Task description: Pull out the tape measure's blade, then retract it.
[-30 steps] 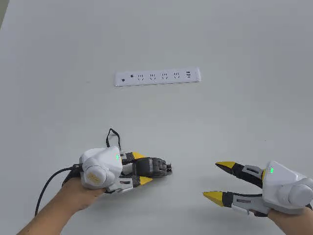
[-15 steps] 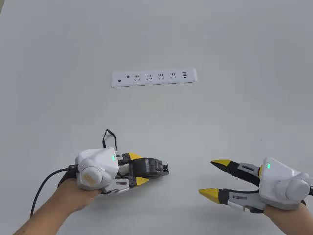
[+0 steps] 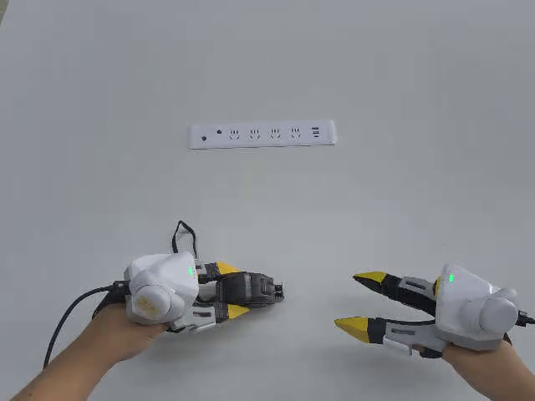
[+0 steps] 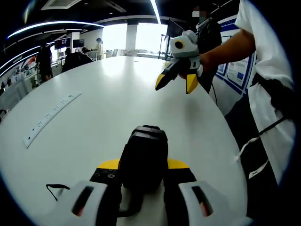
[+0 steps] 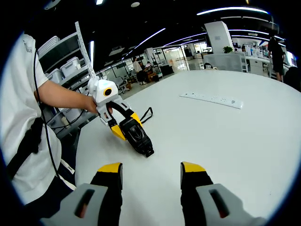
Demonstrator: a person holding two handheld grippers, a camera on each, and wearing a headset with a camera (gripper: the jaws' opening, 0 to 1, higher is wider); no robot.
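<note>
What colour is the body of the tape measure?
The tape measure is black; the left gripper view shows it best.

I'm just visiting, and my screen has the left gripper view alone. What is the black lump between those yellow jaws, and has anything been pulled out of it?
Observer: A tape measure, clamped in the left gripper. The right gripper view shows its front end: no blade is out.
Visitor: Is the other gripper aimed at it?
Observer: Roughly. From the right gripper, whose jaws stand open, it lies ahead and to the left.
Visitor: Anything behind my camera?
Observer: In the head view a black cable runs back from the left gripper beside the person's forearm.
</note>
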